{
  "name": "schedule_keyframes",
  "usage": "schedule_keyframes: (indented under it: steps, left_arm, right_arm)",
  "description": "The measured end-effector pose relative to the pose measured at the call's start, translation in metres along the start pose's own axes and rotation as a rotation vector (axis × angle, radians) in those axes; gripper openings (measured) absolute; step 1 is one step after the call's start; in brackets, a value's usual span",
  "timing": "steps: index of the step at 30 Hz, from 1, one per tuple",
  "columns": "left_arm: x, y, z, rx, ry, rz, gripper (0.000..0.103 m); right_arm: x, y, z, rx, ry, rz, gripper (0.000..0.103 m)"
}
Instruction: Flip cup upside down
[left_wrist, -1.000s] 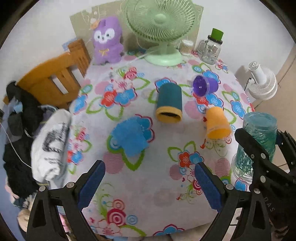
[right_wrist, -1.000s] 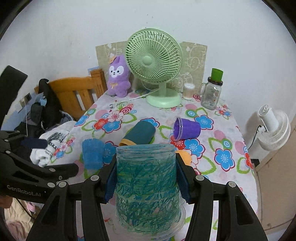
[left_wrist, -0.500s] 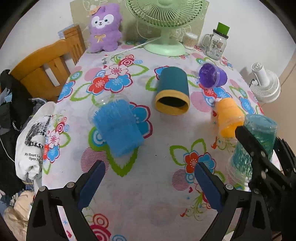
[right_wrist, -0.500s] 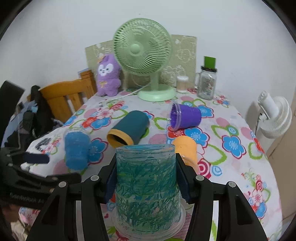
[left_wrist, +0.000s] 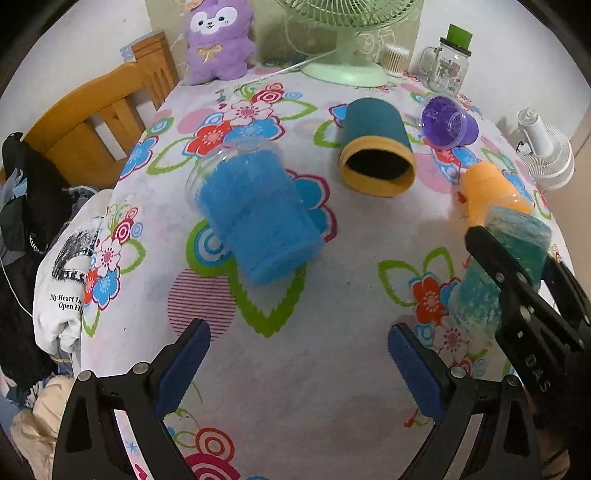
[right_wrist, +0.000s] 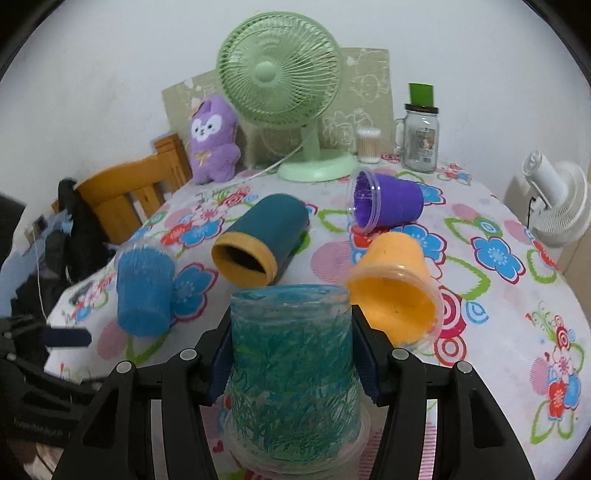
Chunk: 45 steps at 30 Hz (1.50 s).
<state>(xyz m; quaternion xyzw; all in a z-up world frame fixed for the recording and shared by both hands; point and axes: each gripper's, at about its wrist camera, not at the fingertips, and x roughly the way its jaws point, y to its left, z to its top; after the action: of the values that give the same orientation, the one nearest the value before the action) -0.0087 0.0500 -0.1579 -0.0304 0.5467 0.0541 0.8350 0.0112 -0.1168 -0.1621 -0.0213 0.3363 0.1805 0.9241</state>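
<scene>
One cup is already in your grip: the right gripper (right_wrist: 291, 354) is clamping its pads against both sides of the teal cup (right_wrist: 293, 373), which is standing rim-down on the flowered tablecloth (right_wrist: 491, 332), wide mouth at the bottom and closed base on top. That looks to you like the flipped pose reached, so you are probably nearing release. You are handling what appears to be thin clear plastic, light and a bit springy; squeezing hard would likely dent the wall, and the smooth taper could let it slip upward out of the pads. You are holding it around mid-wall, a sensible spot. Your left gripper (left_wrist: 299, 354) is hovering spread wide with nothing between its fingers, pointing toward the blue cup (left_wrist: 255, 218) lying on its side. For that one, you would be taking it across the middle of the body, away from the flimsy rim.
</scene>
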Motion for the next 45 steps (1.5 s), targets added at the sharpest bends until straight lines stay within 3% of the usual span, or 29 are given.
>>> schedule_keyframes:
  steps: [4,7,13,21,27,30,34,45]
  left_arm:
    - [-0.003,0.002,-0.003,-0.001,0.015,-0.014,0.098]
    - [-0.009,0.002,-0.004,-0.009,0.034,-0.029,0.098]
    - [-0.045,0.0,0.002,-0.014,0.043,-0.048,0.098]
    - [-0.104,-0.014,0.022,0.001,0.005,-0.072,0.098]
    - [-0.139,-0.028,0.038,0.019,-0.056,-0.07,0.098]
    - [-0.156,-0.033,0.042,0.023,-0.095,-0.071,0.1]
    - [-0.171,-0.036,0.044,0.018,-0.139,-0.036,0.102]
    - [-0.195,-0.044,0.044,-0.012,-0.178,-0.035,0.103]
  right_arm:
    - [-0.005,-0.001,-0.003,0.027,0.067,0.043,0.067]
    - [-0.013,-0.003,0.0,0.056,0.103,0.006,0.078]
    - [-0.043,-0.007,0.027,0.135,0.182,0.007,0.087]
    - [-0.096,-0.01,0.076,0.143,0.221,-0.048,0.088]
    - [-0.123,-0.021,0.098,0.167,0.211,-0.057,0.088]
    - [-0.135,-0.027,0.108,0.185,0.197,-0.06,0.095]
    - [-0.148,-0.034,0.117,0.177,0.185,-0.086,0.097]
    - [-0.174,-0.054,0.125,0.173,0.174,-0.112,0.097]
